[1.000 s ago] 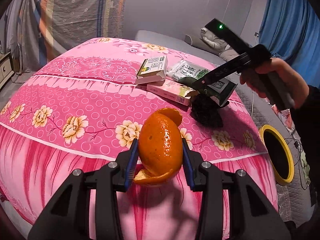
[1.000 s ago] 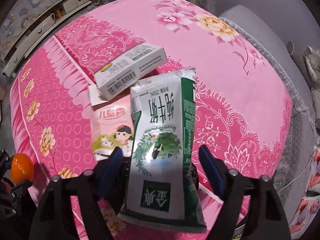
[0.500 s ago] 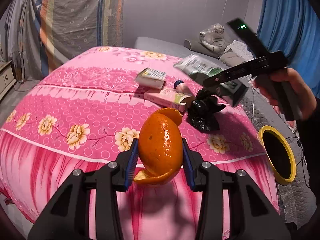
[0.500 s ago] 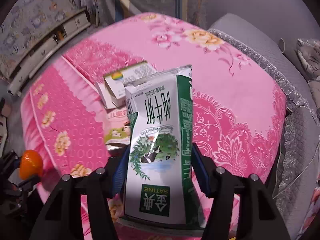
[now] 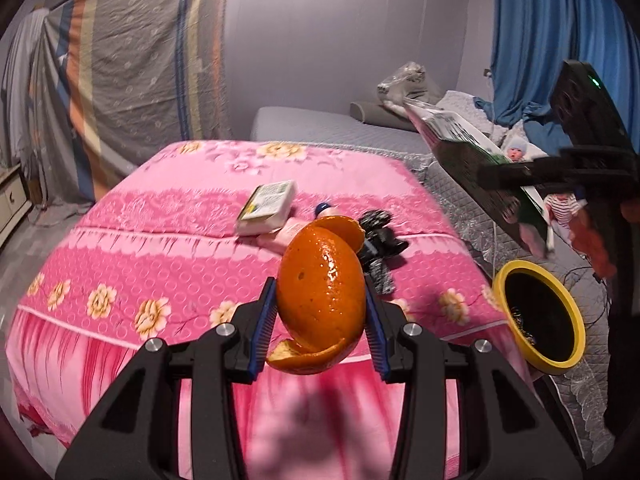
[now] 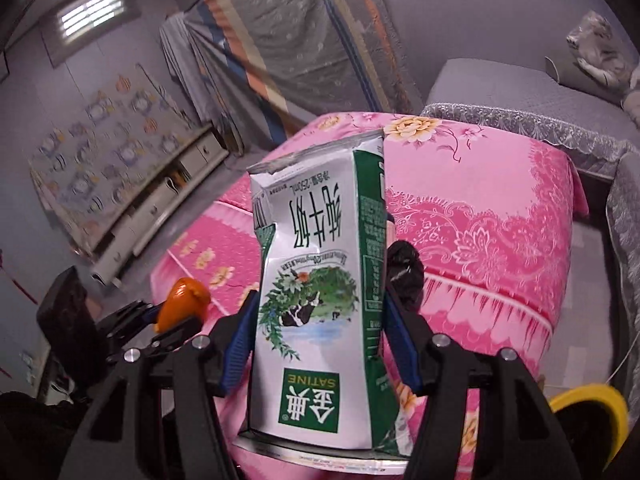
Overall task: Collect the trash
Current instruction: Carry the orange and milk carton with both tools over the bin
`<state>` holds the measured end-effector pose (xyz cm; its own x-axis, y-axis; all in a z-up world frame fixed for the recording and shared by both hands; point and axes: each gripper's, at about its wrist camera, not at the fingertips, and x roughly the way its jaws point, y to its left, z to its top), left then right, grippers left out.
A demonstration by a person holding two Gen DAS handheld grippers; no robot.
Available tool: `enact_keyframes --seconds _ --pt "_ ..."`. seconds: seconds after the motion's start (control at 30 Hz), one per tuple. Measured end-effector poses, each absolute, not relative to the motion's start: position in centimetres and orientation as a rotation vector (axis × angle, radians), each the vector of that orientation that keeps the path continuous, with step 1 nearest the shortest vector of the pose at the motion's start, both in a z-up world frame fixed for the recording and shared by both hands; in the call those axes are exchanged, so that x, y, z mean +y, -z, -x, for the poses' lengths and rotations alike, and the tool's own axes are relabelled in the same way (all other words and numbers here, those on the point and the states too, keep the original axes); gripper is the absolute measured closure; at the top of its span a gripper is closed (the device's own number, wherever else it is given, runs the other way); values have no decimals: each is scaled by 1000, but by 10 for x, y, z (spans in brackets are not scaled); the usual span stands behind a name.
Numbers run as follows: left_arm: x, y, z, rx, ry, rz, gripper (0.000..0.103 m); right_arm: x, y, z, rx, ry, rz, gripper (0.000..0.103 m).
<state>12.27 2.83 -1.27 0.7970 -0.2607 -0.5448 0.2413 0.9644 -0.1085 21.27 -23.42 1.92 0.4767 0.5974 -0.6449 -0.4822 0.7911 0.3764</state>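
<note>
Left wrist view is showing the left gripper pinching an orange peel between both jaws, hanging above the near edge of the pink bed; the peel's long axis is running upright, leaning slightly right. A yellow-rimmed bin is sitting low at the right; a white box and a black bag are lying further back on the bed. Carrying each piece right over the bin's mouth before letting go seems wise.

Right wrist view is showing the right gripper clamping a milk carton at its sides; its long axis is pointing away along the fingers, torn end far, printing upside down.
</note>
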Motion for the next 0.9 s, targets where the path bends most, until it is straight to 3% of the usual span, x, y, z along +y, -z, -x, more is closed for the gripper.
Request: enact_keyframes --seconds 0.9 --pt "-122 -29 -123 480 568 -146 64 -430 17 -106 688 -305 -504 46"
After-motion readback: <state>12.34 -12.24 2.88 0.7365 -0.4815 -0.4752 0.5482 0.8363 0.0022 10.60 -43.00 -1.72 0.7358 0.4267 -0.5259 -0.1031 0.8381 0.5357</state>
